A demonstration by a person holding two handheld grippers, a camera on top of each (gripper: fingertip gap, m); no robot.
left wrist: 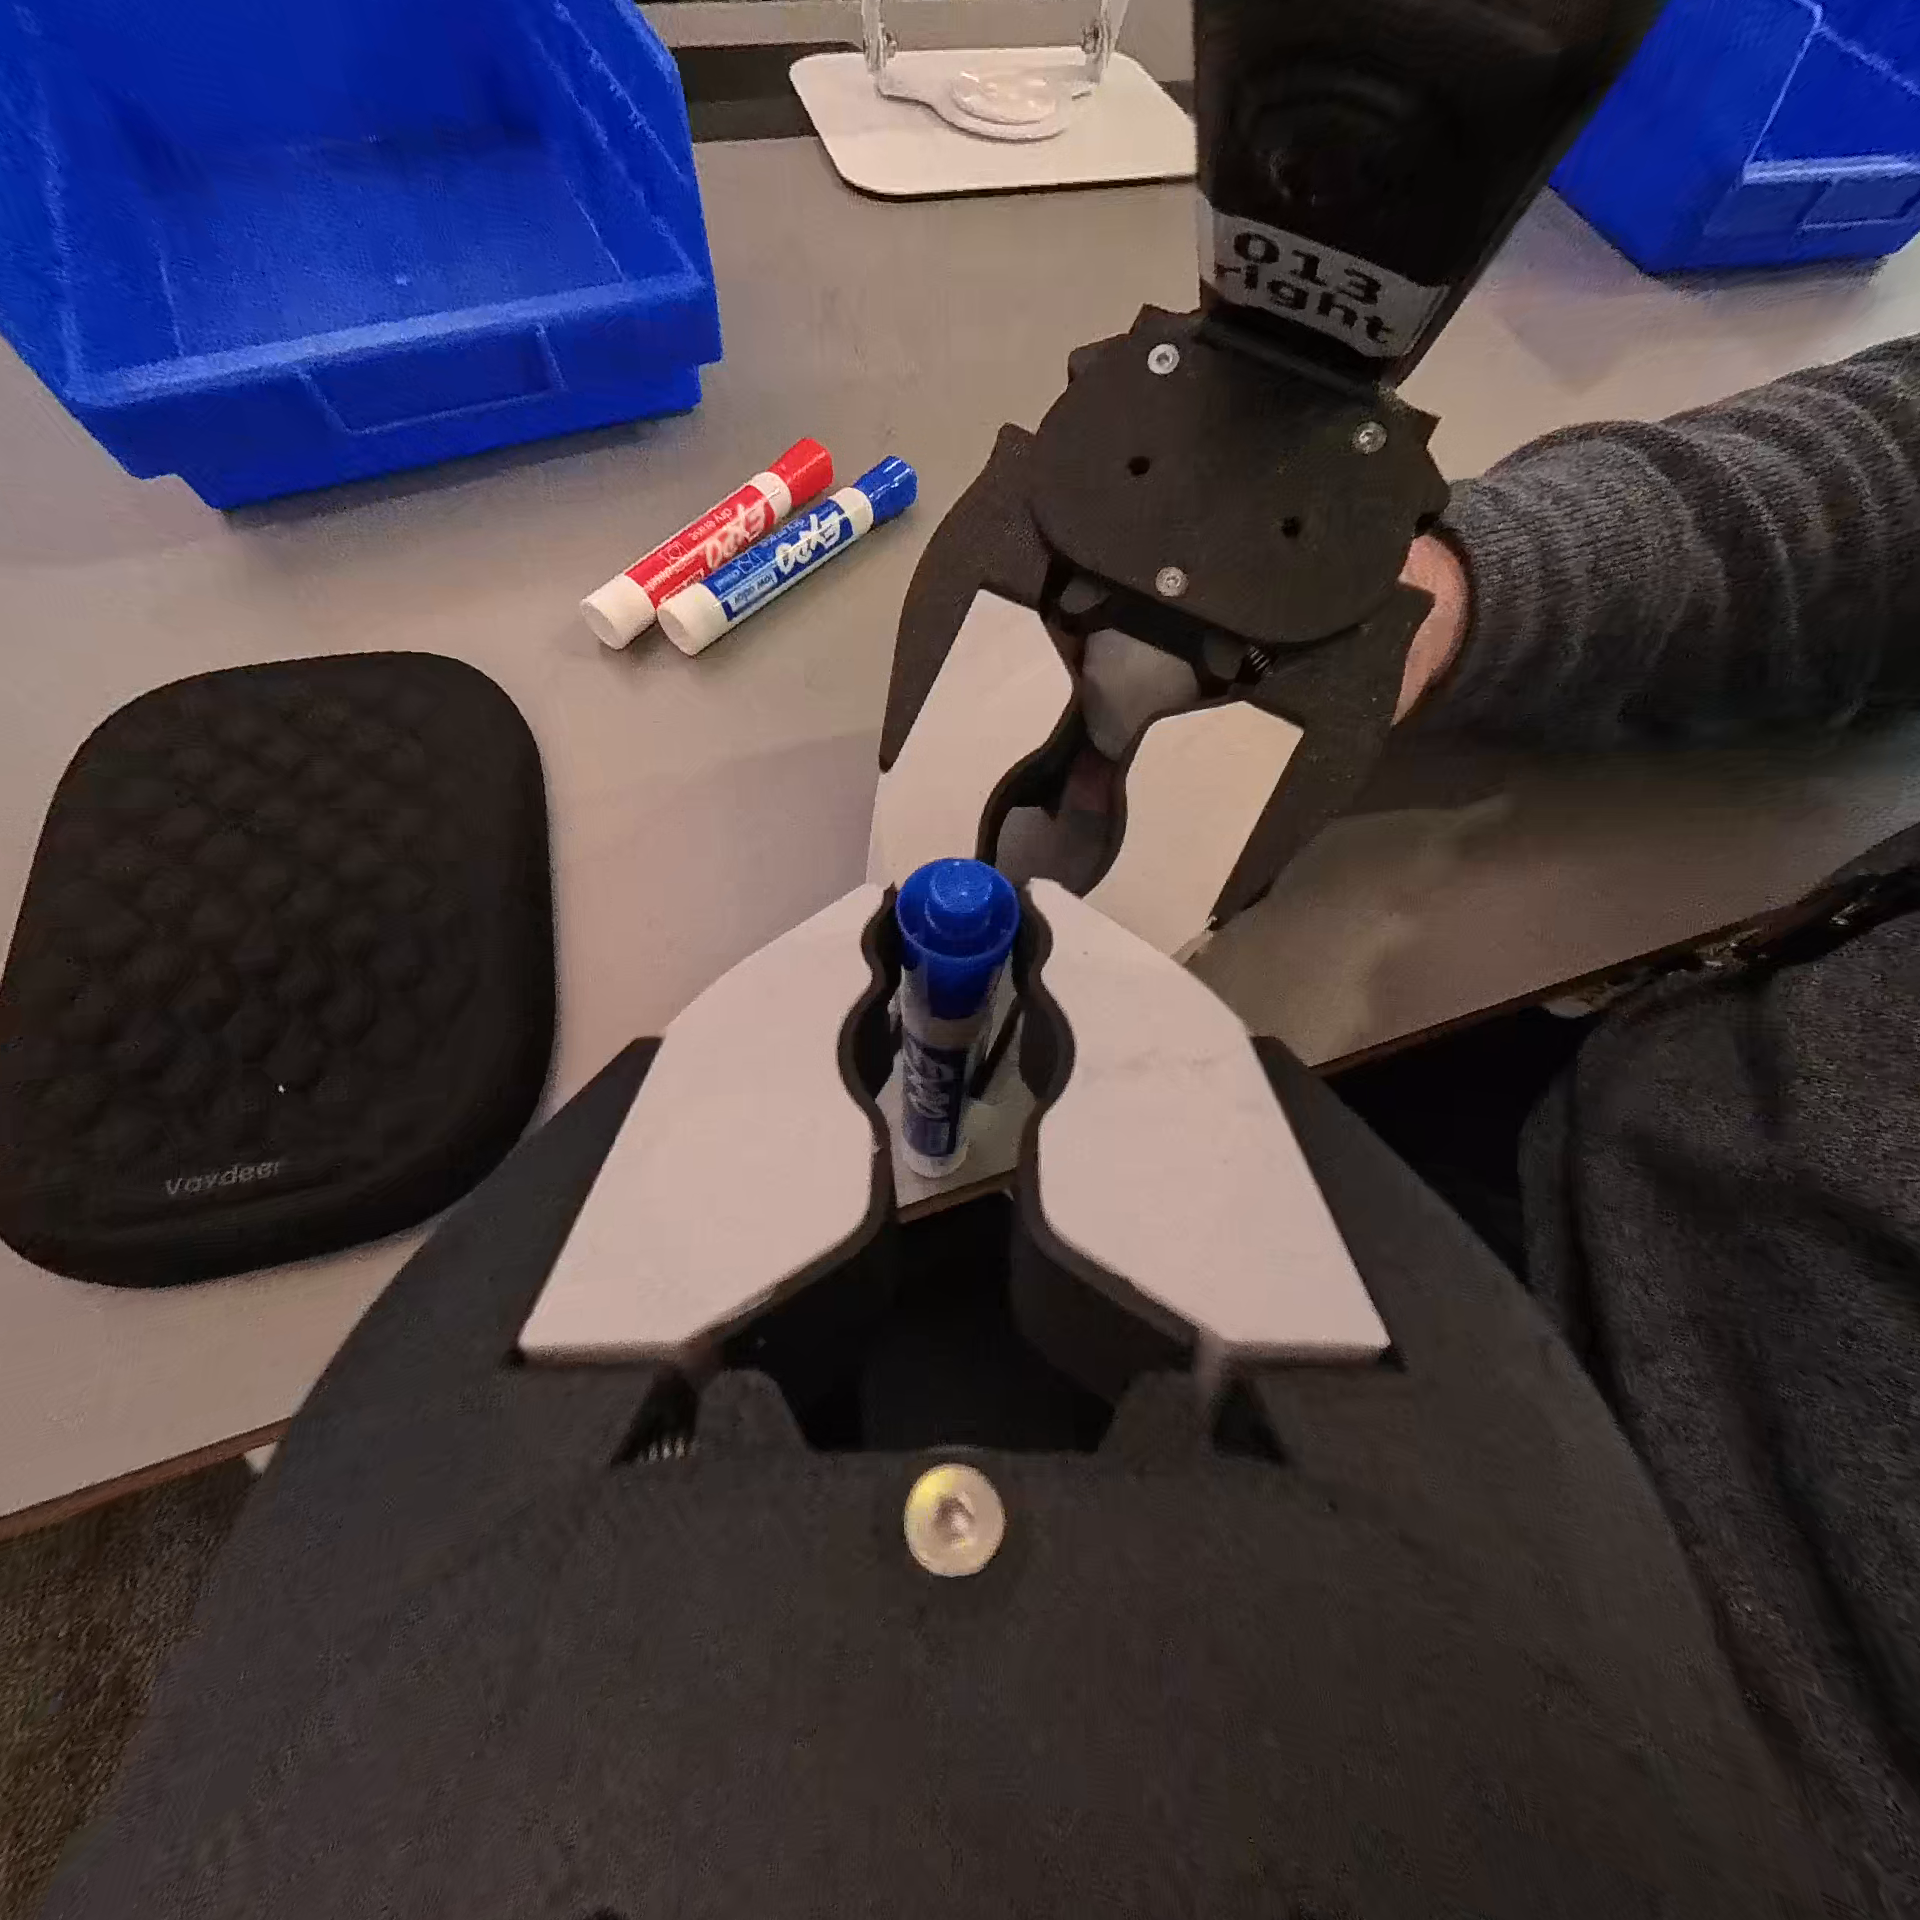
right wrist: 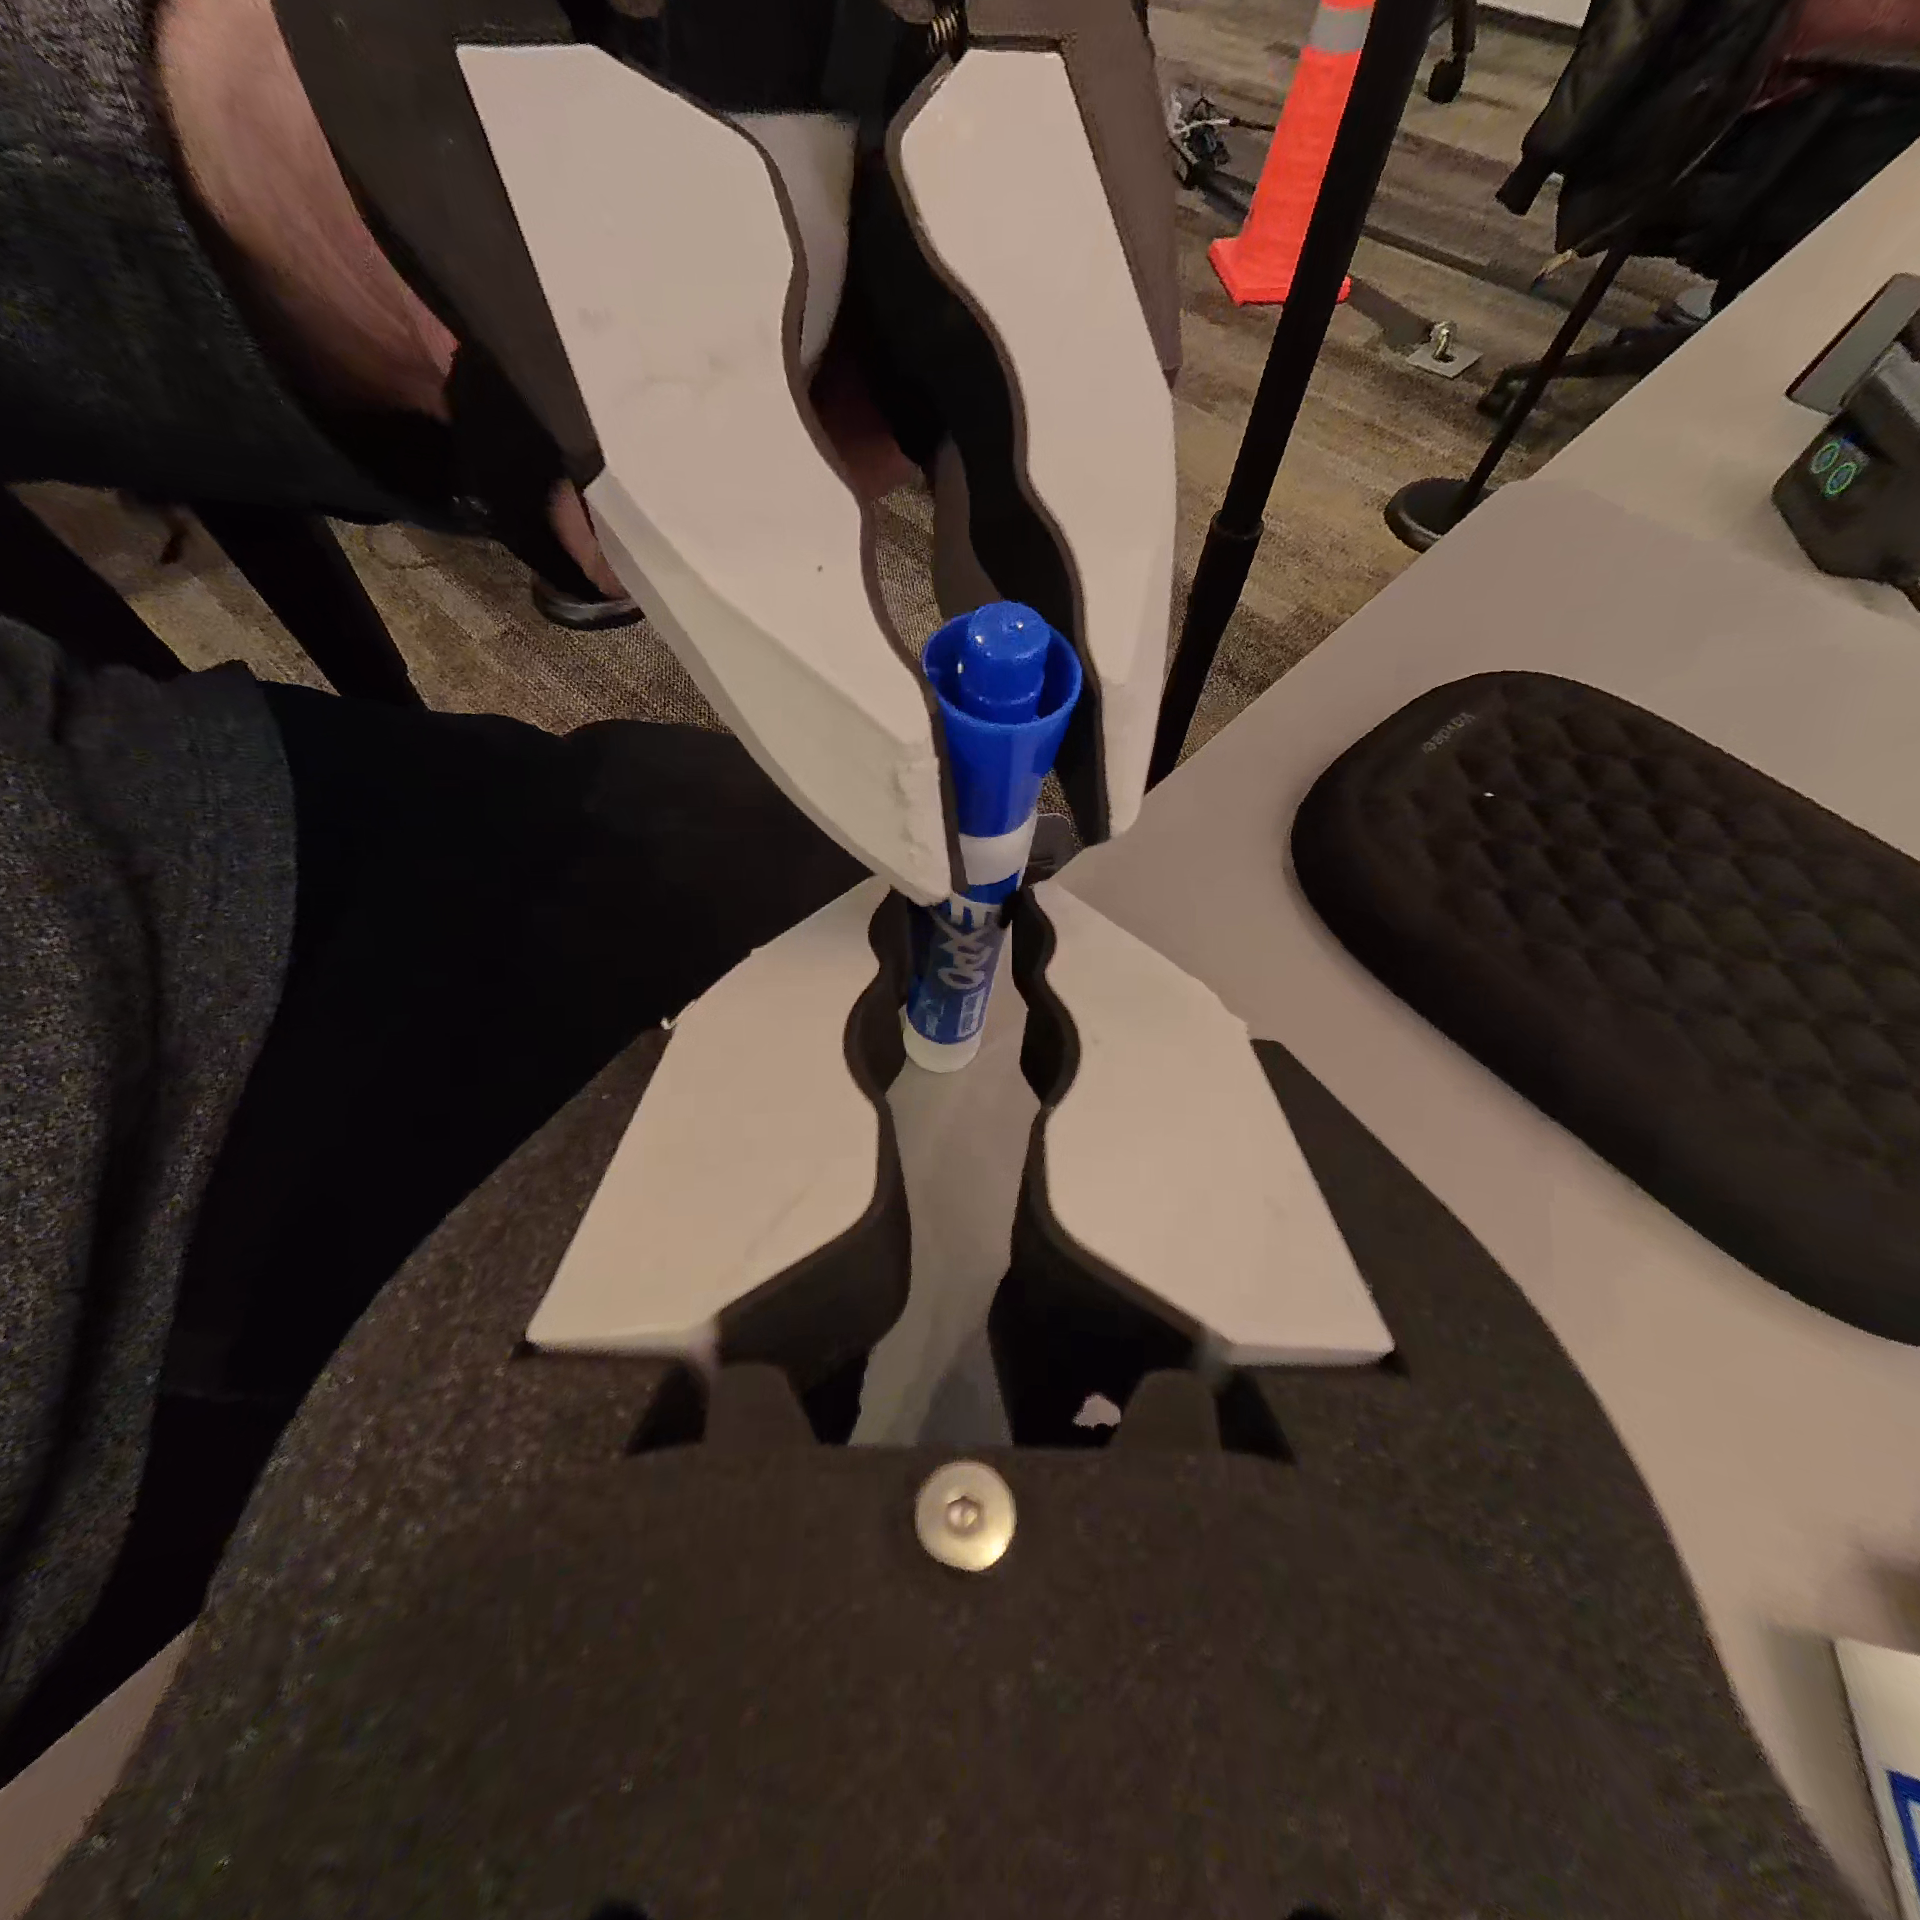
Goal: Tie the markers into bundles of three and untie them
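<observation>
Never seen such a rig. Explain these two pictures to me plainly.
A person holds two hand-operated grippers, each carrying a camera looking along its fingers. One picture comes from the left gripper, the other from the right gripper. The left fingers clamp a blue-capped white marker upright; the right fingers flank its lower end, grip unclear. On the grey table lie a red-capped marker beside a second blue-capped marker, a blue plastic bin and a black quilted pad.
</observation>
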